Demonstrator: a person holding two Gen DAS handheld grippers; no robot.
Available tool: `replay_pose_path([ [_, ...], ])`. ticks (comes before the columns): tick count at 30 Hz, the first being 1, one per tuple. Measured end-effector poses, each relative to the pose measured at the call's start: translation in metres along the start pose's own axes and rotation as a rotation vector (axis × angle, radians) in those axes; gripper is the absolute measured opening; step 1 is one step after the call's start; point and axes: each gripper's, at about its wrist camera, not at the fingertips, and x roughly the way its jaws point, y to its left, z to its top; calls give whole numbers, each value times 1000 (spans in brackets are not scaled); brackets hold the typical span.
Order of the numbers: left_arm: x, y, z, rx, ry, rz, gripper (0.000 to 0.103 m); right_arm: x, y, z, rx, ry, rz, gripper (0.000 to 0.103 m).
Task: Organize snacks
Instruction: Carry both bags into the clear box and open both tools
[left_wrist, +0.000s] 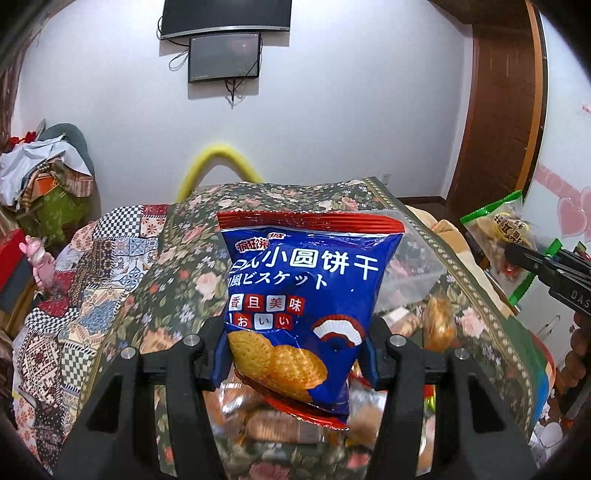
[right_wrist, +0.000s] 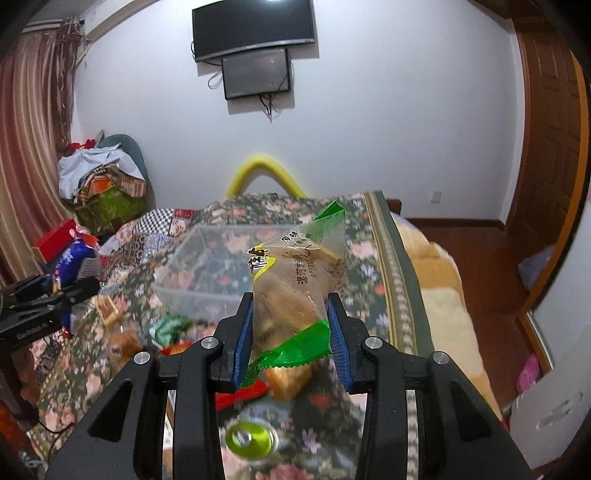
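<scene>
My left gripper (left_wrist: 295, 354) grips the blue biscuit bag (left_wrist: 306, 295), my right gripper (right_wrist: 291, 339) the green-trimmed packet (right_wrist: 295, 291); the clear bin (right_wrist: 207, 269) looks empty, and more snacks (right_wrist: 147, 332) wait near the bed's front edge.

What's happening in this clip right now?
A person is sorting snacks with two handheld grippers over a table with a floral cloth. The left gripper is clamped on a blue biscuit bag, and the right gripper is clamped on a clear pastry packet with green ends. Both packs are held up off the table. More snacks lie loose below, and a clear plastic bin sits behind them, apparently empty.
</scene>
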Motion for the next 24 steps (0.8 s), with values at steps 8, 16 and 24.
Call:
replay_pose_path([
  [8,47,5,26,-35,50,-17,55,28,5,15,-17,-8,11,34],
  [16,101,1,36,-45,126,-20,55,69,3,21,-7,43,14,34],
  [24,151,-5,43,-33,197,-18,55,115,3,20,7,139,16,34],
])
